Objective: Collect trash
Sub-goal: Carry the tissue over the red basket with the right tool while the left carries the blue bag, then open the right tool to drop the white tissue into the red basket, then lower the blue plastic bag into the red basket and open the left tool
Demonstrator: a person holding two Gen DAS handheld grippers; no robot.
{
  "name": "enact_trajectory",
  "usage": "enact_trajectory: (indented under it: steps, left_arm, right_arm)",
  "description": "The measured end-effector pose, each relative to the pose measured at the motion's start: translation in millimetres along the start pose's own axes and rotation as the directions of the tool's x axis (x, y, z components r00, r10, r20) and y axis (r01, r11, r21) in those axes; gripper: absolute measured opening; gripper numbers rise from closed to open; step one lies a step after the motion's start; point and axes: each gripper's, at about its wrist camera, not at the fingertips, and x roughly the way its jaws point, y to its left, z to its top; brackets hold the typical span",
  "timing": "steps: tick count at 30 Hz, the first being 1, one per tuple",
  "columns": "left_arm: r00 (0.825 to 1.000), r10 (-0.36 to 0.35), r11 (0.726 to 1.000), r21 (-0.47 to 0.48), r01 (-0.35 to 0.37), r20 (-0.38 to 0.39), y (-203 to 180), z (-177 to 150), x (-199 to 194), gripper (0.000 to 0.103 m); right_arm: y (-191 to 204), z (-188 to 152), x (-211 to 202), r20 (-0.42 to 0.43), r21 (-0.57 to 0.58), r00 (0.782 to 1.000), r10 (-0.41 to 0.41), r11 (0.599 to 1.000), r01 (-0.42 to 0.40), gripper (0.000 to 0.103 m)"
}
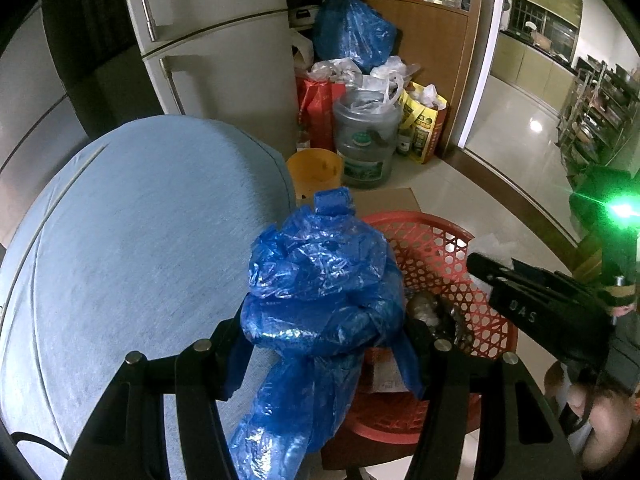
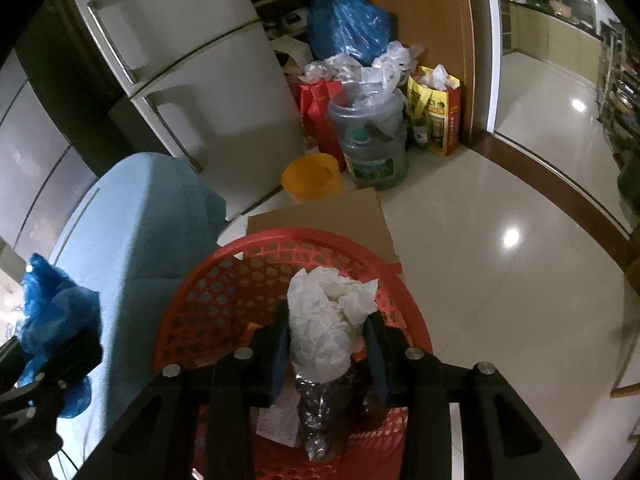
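Observation:
My left gripper (image 1: 324, 332) is shut on a crumpled blue plastic bag (image 1: 320, 280) and holds it over the edge of the light blue cushion (image 1: 140, 240), beside the red mesh basket (image 1: 436, 248). My right gripper (image 2: 328, 340) is shut on a wad of crumpled white plastic (image 2: 328, 312) and holds it above the red mesh basket (image 2: 224, 288). A silvery foil wrapper (image 2: 320, 408) and white paper lie in the basket below. The right gripper also shows in the left wrist view (image 1: 480, 268). The blue bag shows at the left of the right wrist view (image 2: 52, 312).
A white fridge (image 2: 192, 80) stands behind the cushion. A yellow bucket (image 2: 312, 178), a clear water jug (image 2: 372, 148), red and yellow bags and a large blue bag (image 2: 348, 24) crowd the corner. Flat cardboard (image 2: 332, 216) lies by the basket. Tiled floor (image 2: 500, 200) stretches right.

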Motion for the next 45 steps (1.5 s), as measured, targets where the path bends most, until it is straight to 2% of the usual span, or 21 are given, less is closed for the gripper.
enact_trajectory:
  steps: [1,7,21,31,40,45]
  left_arm:
    - [1.000,0.000,1.000,0.000,0.000,-0.001,0,-1,-1,0.063]
    - [1.000,-0.001,1.000,0.005,0.001,0.000,0,-1,-2,0.063]
    - [1.000,-0.018,0.999,0.035,0.017,0.004,-12,3,-1,0.063]
    - [0.999,-0.031,0.997,0.070,0.034,-0.034,-24,9,12,0.064]
    - [0.995,-0.063,0.997,0.036,0.066,-0.079,-20,17,25,0.069]
    - [0.995,-0.072,0.996,0.042,0.076,-0.074,-21,16,22,0.069]
  right_arm:
    - [0,0,0,-0.002,0.002,1.000,0.003,1.000,-0.003,0.068]
    - [-2,-3,-6,0.013,0.012,1.000,0.008,1.000,-0.008,0.068]
    - [-29,-13,-52,0.078,0.106,0.996,0.032,0.994,-0.040,0.068]
    - [-33,-16,-62,0.106,0.124,0.994,0.034,0.991,-0.047,0.068]
    - [-44,-11,-75,0.137,0.150,0.990,0.012,0.988,-0.033,0.068]
    - [-42,-12,-76,0.138,0.149,0.990,0.012,0.988,-0.033,0.068]
